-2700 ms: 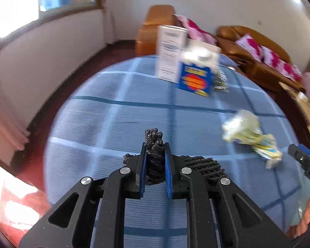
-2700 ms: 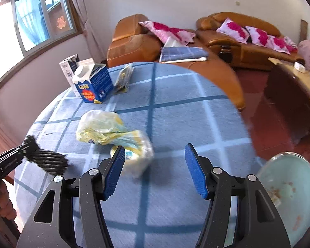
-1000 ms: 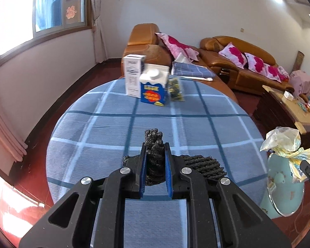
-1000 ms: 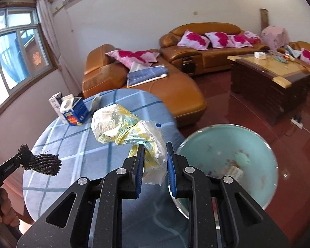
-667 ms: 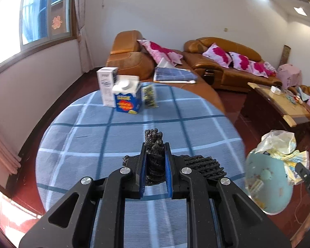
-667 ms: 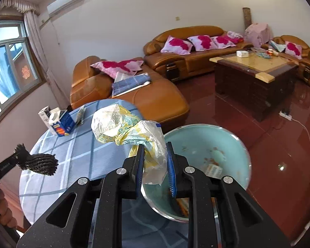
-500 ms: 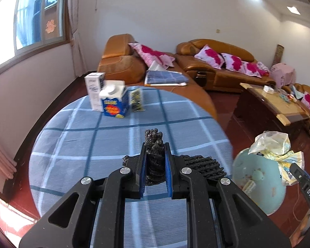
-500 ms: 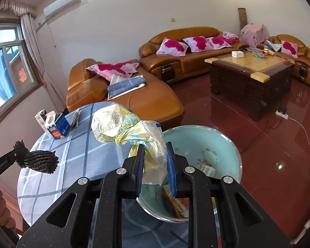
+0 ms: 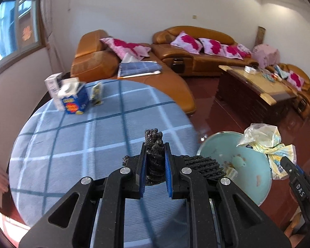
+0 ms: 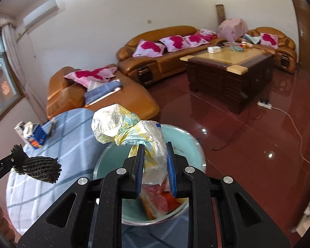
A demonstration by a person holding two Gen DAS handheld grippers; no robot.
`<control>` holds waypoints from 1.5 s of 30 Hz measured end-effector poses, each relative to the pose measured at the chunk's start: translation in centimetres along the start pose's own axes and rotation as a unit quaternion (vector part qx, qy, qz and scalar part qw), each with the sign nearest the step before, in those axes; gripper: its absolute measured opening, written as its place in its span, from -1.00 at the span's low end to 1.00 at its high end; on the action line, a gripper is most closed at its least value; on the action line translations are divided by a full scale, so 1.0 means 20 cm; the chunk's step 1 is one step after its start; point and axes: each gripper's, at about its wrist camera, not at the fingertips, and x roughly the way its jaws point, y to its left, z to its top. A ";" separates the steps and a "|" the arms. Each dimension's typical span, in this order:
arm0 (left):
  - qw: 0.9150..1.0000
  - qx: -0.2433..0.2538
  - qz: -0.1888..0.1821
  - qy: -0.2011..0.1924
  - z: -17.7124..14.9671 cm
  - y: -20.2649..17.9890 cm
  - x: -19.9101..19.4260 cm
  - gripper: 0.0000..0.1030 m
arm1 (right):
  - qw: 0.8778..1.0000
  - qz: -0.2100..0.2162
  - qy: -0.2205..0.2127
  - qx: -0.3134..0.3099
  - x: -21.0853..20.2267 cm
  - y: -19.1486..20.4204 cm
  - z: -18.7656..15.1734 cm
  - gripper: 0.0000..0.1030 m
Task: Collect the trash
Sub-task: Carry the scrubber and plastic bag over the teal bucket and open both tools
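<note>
A round table covered in a blue cloth crossed by pale and dark blue lines fills the left of both views, standing on a glossy dark red floor. Toward its far edge stand a white carton and a blue carton, touching, with a small dark packet just beside them. Behind the table runs an orange-brown leather sofa with pink flowered cushions and a folded blue cloth on its near seat; a dark wooden coffee table with a pale top sits to the right, under white walls and a window at the left. The left gripper is clamped narrowly on a dark, coarse scrubbing pad, held above the cloth near the table's right edge. The right gripper is closed on a crumpled clear and yellow plastic bag, which it holds above a pale teal bin standing on the floor just beside the table. Inside the bin lie a red wrapper and other scraps.
</note>
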 end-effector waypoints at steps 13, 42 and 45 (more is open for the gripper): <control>0.998 0.042 -0.032 0.022 -0.06 -0.43 0.21 -0.71 | 0.998 -0.056 0.026 -0.006 0.15 -0.15 -0.08 -0.59; 0.995 0.064 -0.043 0.070 -0.14 -0.56 0.43 -0.71 | 0.996 -0.005 0.093 -0.013 0.40 -0.10 -0.13 -0.51; 0.994 0.067 -0.043 0.070 -0.14 -0.56 0.43 -0.70 | 0.996 0.005 0.094 -0.003 0.40 -0.10 -0.13 -0.41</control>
